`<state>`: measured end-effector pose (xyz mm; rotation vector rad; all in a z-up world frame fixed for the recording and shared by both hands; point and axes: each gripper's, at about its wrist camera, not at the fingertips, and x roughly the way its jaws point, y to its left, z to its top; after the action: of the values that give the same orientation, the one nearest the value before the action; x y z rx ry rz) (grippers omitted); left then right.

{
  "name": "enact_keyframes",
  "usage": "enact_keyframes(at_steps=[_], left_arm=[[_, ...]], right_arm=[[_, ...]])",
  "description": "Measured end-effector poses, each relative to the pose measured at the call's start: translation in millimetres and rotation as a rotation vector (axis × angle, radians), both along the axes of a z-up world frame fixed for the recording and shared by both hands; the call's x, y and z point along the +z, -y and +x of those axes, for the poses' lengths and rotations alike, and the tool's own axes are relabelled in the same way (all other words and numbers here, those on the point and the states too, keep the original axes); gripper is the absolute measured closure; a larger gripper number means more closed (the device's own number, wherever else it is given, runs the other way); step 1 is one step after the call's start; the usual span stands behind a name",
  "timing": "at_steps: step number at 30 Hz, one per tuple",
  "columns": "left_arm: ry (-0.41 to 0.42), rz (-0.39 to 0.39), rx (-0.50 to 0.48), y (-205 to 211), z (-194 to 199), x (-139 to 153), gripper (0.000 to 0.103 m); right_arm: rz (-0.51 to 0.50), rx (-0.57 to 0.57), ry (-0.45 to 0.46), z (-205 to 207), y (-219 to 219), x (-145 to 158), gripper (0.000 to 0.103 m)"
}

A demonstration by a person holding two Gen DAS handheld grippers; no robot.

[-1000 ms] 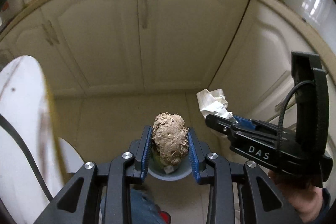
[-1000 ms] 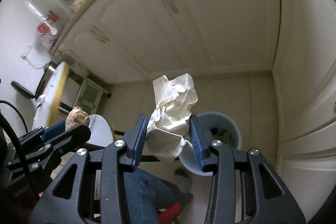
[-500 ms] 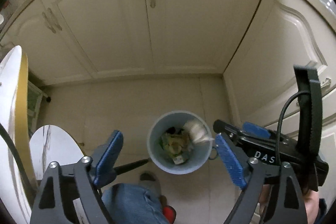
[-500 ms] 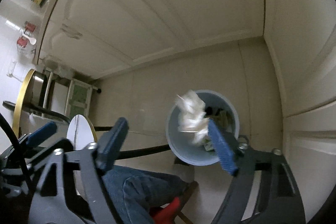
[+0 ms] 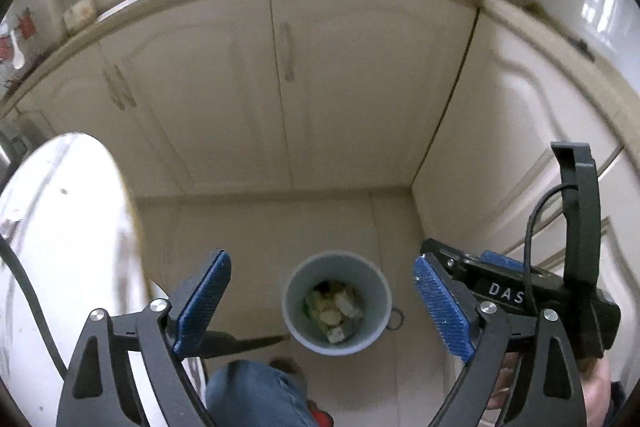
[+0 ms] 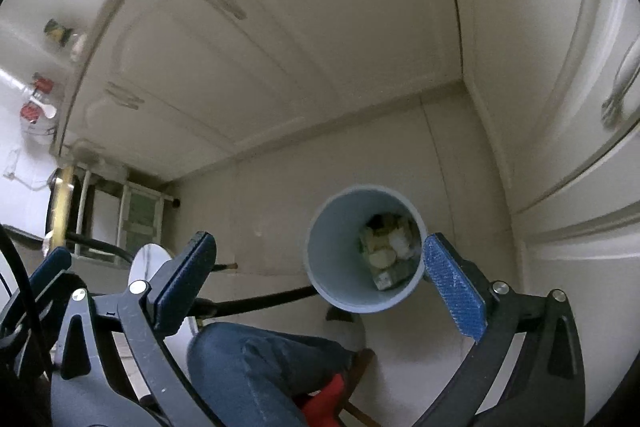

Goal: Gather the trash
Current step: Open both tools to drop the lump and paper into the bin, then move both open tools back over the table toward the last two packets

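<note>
A grey-blue trash bin [image 5: 297, 301] stands on the floor below both grippers and holds mixed trash [image 5: 334, 307]. My left gripper [image 5: 320, 263] hangs above it with its jaws wide and still opening, and nothing is between the blue pads [image 5: 444, 307]. In the right wrist view the bin [image 6: 336, 255] is seen from above, with trash [image 6: 390, 253] at its bottom. My right gripper [image 6: 320, 241] is also opening wide and is empty. The right gripper's body [image 5: 504, 293] shows at the right of the left wrist view.
Cream cabinet doors [image 5: 348, 87] meet in a corner behind the bin. A white round table [image 5: 60, 227] is at the left. A person's leg in jeans [image 6: 260, 367] is below the grippers. A white rack [image 6: 140, 215] stands by the wall.
Both grippers went from shut to wide open. The brown lump left the left gripper and the crumpled paper left the right; both fell into the bin.
</note>
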<state>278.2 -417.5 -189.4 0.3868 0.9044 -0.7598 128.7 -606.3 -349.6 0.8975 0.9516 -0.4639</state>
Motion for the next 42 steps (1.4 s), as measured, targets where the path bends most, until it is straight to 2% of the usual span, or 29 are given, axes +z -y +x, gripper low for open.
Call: enact_keyframes(at_steps=[6,10,15,20,25,30,36,42], left_arm=[[0.091,-0.113,0.078,-64,-10,54,0.007],[0.135,-0.176,0.171,-124,-14,78,0.003],[0.229,-0.2,0.336,-197,-20,103,0.001],[0.264,-0.244,0.457,-268,-25,118,0.001],[0.29,-0.264,0.544,-330,-49,131,0.001],[0.314,-0.267,0.649,-389,-60,136,0.001],[0.345,-0.251,0.741,-418,-77,142,0.001],[0.376,-0.241,0.8,-423,-87,143,0.001]], right_arm=[[-0.092,0.009,0.104,6,-27,72,0.0],[-0.162,0.075,0.17,22,-62,121,0.0],[-0.236,0.189,0.241,51,-119,173,0.0],[-0.295,0.293,0.304,81,-187,213,0.0],[-0.324,0.406,0.356,107,-254,239,0.0],[-0.354,0.528,0.389,129,-316,253,0.0],[-0.388,0.633,0.416,147,-371,260,0.0],[-0.43,0.696,0.431,158,-404,267,0.0]])
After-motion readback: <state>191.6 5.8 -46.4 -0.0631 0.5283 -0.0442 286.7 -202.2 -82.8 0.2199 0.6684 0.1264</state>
